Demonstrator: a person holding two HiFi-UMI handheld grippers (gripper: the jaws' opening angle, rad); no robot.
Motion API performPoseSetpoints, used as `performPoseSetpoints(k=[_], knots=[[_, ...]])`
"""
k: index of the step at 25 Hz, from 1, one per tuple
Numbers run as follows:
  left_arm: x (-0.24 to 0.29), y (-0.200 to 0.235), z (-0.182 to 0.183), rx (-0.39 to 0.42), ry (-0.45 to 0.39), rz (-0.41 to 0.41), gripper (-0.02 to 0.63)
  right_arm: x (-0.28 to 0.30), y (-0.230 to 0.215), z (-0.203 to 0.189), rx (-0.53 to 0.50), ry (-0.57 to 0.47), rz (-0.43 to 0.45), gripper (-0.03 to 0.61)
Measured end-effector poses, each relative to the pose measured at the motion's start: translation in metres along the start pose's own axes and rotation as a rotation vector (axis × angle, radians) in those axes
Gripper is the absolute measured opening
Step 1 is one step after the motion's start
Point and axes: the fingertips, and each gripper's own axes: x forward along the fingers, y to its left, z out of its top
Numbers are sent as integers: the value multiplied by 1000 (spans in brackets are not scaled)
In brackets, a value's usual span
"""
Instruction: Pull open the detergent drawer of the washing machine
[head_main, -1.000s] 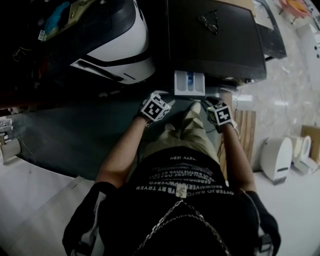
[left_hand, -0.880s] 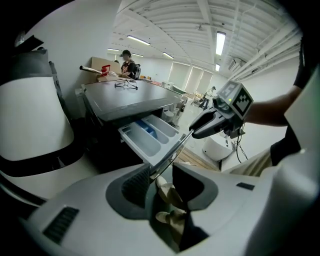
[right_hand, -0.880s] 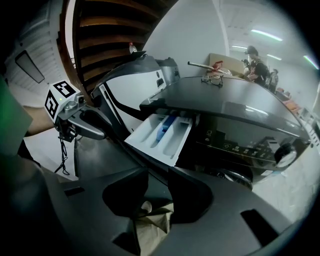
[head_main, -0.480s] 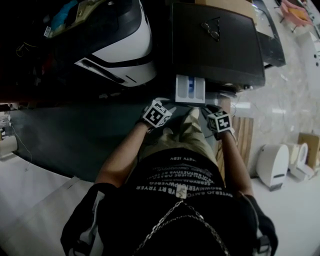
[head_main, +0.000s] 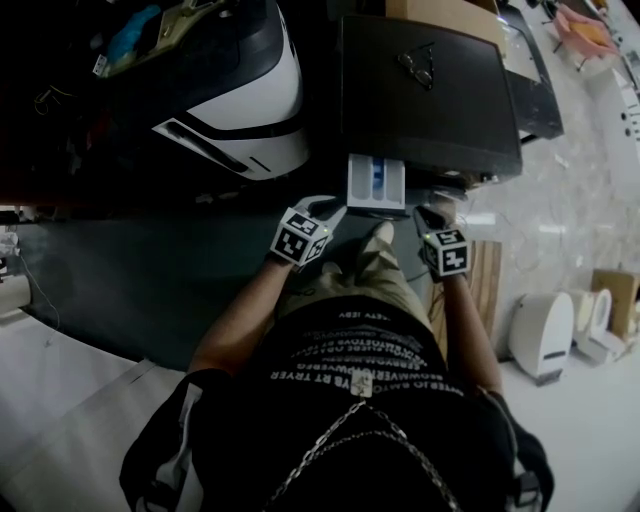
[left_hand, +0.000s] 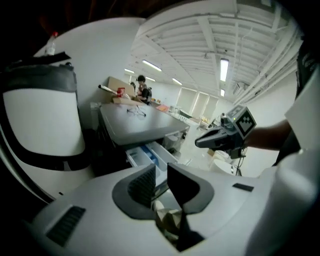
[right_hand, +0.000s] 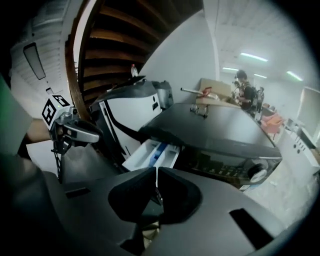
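The dark washing machine (head_main: 430, 90) stands ahead of me with its white detergent drawer (head_main: 376, 183) pulled out; a blue insert shows inside it. My left gripper (head_main: 322, 213) hangs just left of the drawer's front and apart from it. Its jaws are closing, a narrow gap still stands between them, and nothing is in it (left_hand: 160, 182). My right gripper (head_main: 430, 218) is off the drawer's right corner, jaws shut on nothing (right_hand: 156, 192). The drawer (left_hand: 147, 156) (right_hand: 152, 155) lies beyond both sets of jaws.
A white-and-black appliance (head_main: 230, 90) stands left of the machine. Glasses (head_main: 415, 62) lie on the machine's top, a cardboard box (head_main: 440, 12) behind them. A wooden slat panel (head_main: 488, 270) and white bins (head_main: 545, 335) are at the right. A person (right_hand: 245, 92) stands far back.
Both grippers have drawn back from the drawer toward my body. The drawer stays pulled out.
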Motion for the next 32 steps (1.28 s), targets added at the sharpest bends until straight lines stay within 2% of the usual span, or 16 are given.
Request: performPoseSetpoints(k=[3,5,9,14,18,29,32], knots=[[-38,4,48,15,-174,66,23,-34,3,41,-5,-143,-40,5],[-64,2,79,33,-268,105,5,-58,10,72,-20,-245,-51,3],[-113,-7,131,87,-407,172,3,-108,33,135,-83,-427,-45,2],[-168,-36,182,183,-550,185,3,-162,54,193,-170,-569,-56,2],[-189,-47,199,235,-571,197,5,-185,73,213,-173,-604,-36,2],[-203,-44,199,200,-588,171,3,-190,80,214,-185,-604,-37,2],[-201,-37,200,194,-587,178,4,-186,83,221,-147,-592,-25,2]])
